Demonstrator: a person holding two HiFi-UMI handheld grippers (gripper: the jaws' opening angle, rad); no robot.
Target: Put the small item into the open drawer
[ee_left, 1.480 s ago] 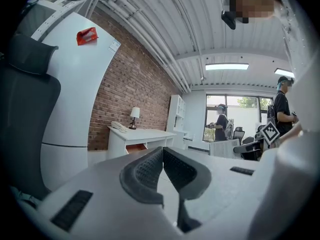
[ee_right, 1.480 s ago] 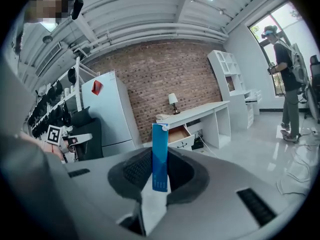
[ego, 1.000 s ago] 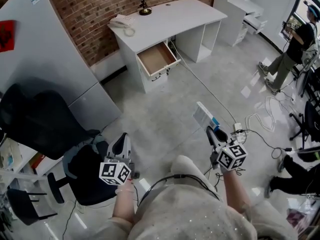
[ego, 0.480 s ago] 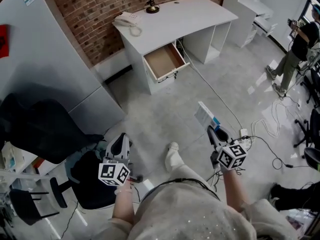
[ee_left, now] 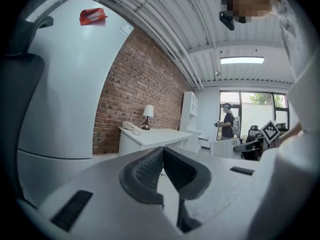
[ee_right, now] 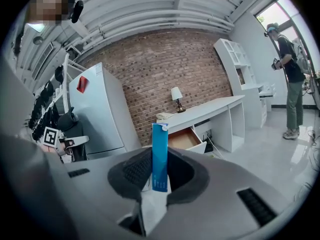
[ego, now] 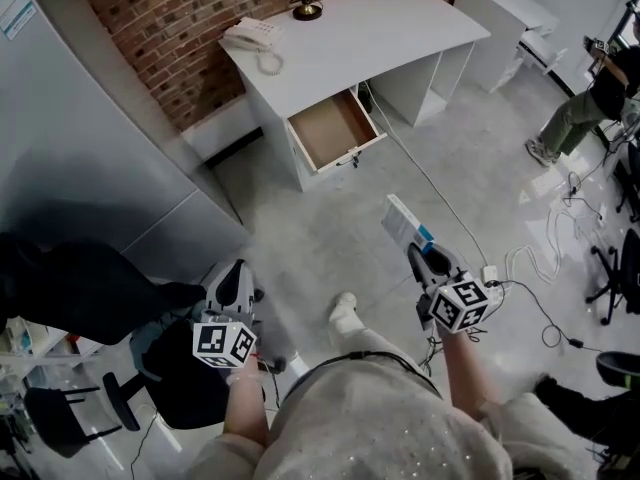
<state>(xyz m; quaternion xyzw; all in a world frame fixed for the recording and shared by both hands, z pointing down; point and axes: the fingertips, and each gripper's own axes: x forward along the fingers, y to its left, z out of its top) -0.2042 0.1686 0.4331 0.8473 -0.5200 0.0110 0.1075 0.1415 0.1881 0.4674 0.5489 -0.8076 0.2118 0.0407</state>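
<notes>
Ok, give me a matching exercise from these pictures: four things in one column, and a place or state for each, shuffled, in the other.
Things:
1 drawer
2 lamp
3 box
4 left claw

Places or states:
A shut, empty
B on the desk
C pulled open
D in the right claw

Pairs: 1-C, 2-B, 3-D, 4-A

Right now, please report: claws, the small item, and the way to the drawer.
Right claw shut on small blue-edged box. Left claw shut, empty. Open drawer ahead at desk; white cable on floor near path.
</notes>
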